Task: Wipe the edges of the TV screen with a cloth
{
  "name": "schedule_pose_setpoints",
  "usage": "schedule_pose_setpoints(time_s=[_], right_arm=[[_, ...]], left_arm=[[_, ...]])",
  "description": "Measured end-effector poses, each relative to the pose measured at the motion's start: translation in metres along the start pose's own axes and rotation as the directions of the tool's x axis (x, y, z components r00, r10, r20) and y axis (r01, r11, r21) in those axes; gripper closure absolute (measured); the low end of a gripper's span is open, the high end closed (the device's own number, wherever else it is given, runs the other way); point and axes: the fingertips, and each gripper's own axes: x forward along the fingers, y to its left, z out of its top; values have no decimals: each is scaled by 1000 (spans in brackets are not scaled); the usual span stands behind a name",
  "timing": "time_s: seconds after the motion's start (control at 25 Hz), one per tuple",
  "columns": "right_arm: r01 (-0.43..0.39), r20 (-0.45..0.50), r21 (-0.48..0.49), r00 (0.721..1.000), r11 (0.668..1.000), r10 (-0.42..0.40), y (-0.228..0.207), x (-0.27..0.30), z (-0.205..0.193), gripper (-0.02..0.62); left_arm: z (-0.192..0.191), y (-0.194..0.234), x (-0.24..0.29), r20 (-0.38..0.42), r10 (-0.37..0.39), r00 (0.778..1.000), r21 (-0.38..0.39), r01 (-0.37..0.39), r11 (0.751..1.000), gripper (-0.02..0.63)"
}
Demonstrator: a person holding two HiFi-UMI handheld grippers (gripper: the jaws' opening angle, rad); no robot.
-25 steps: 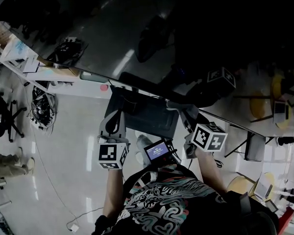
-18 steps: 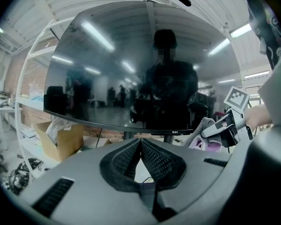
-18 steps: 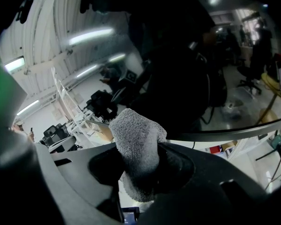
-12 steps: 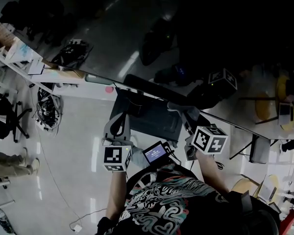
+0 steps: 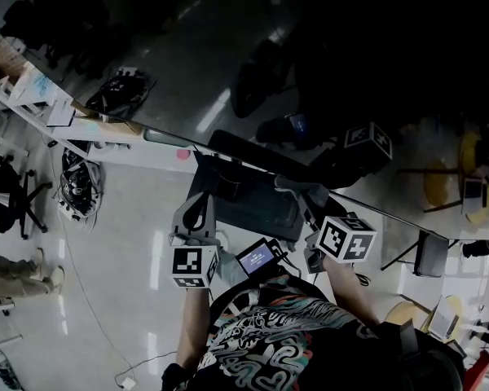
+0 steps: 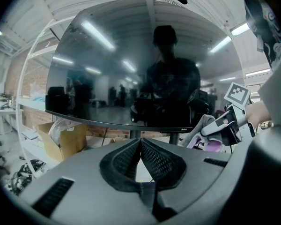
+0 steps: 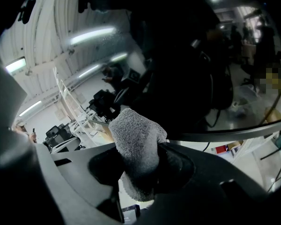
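Note:
The TV screen is a large dark glossy panel, and its bottom edge runs diagonally across the head view. My right gripper is shut on a grey fluffy cloth, held just below that bottom edge. My left gripper is shut with nothing between its jaws. It points at the screen from below and stands apart from it. The left gripper view also shows the cloth at the right, next to the TV's lower right corner.
The TV's dark stand base lies between the two grippers. White shelving with boxes stands at the left, with a tangle of cables and an office chair on the floor. A cardboard box sits under the screen.
My left gripper has shifted slightly right and toward me. The right gripper stays under the bottom edge with the cloth still in it.

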Motion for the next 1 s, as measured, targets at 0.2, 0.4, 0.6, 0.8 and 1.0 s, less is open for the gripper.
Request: schedule_pose_setpoints(time_s=[0.2,0.4,0.6,0.8,1.0], right_arm=[[0,-2,9,1000,1000,0,6,6,2,416],[-11,-9,10,1000,1000,11,14,12,3,416],[-28,-21,8,999,1000,29,23,19,4,416],[-56,-29,22,998,998,57,31,27,3,416],[-83,-31,30,996,996,84,39,32,4,416]], left_arm=[[6,11,7,14,3,1000,3,-3,1000,588],[8,13,12,17,-6,1000,-2,6,1000,588],[8,19,15,17,-3,1000,-11,3,1000,588],[2,27,15,20,19,1000,-25,-19,1000,588],[0,34,13,17,35,999,-30,-34,999,588]])
